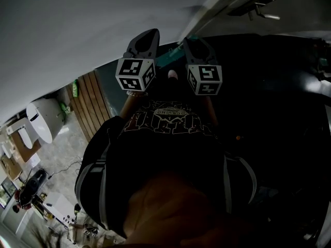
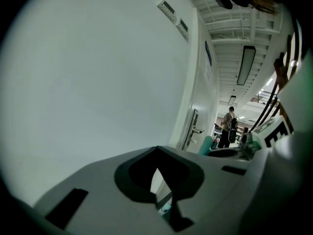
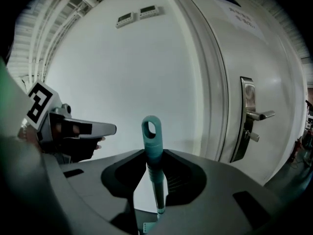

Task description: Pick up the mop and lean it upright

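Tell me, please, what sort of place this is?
Probably an indoor corridor in a workplace or institutional building. There is a plain white wall, a white door with a metal lever handle, and a long strip light overhead. A person stands far down the passage.

Colour key, as I read it remotely: mop handle (image 3: 151,146) teal; wall (image 3: 146,72) white; left marker cube (image 1: 135,74) and right marker cube (image 1: 205,78) black-and-white squares; planks (image 1: 92,103) apparently brown, dimly lit.
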`<state>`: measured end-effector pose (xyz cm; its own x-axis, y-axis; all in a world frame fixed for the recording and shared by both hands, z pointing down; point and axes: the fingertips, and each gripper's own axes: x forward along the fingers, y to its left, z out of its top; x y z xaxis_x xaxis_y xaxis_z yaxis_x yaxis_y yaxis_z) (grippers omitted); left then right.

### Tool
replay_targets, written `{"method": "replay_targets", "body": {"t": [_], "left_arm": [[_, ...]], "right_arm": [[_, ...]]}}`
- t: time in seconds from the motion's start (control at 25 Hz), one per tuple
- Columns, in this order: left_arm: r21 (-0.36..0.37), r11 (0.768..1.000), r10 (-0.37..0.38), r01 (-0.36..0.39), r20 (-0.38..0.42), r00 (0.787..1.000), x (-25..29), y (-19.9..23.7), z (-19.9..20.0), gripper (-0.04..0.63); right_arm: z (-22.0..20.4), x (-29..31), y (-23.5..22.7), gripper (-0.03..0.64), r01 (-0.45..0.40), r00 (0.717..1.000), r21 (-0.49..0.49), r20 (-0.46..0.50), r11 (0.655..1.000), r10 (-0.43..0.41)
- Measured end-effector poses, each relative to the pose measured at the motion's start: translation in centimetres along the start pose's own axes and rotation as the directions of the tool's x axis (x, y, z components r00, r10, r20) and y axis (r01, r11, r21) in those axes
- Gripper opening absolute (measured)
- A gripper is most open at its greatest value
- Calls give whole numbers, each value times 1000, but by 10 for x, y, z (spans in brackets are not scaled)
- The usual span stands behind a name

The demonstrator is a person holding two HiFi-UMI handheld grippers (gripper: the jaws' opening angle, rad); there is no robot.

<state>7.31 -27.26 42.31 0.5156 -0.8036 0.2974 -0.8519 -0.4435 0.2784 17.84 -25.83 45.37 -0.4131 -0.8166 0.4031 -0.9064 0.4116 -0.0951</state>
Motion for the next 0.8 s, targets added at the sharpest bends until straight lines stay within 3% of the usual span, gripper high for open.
{"method": "replay_targets", "body": {"t": [0.28, 0.8], "left_arm": [[-2, 1000, -7, 7, 22, 1000, 5, -3, 6, 45], [31, 999, 17, -18, 41, 999, 2, -2, 11, 44]], "right_arm": [[29, -14, 3, 118, -31, 998, -2, 52, 1000, 31], [36, -13, 10, 118, -74, 996, -28, 45, 997, 75]]}}
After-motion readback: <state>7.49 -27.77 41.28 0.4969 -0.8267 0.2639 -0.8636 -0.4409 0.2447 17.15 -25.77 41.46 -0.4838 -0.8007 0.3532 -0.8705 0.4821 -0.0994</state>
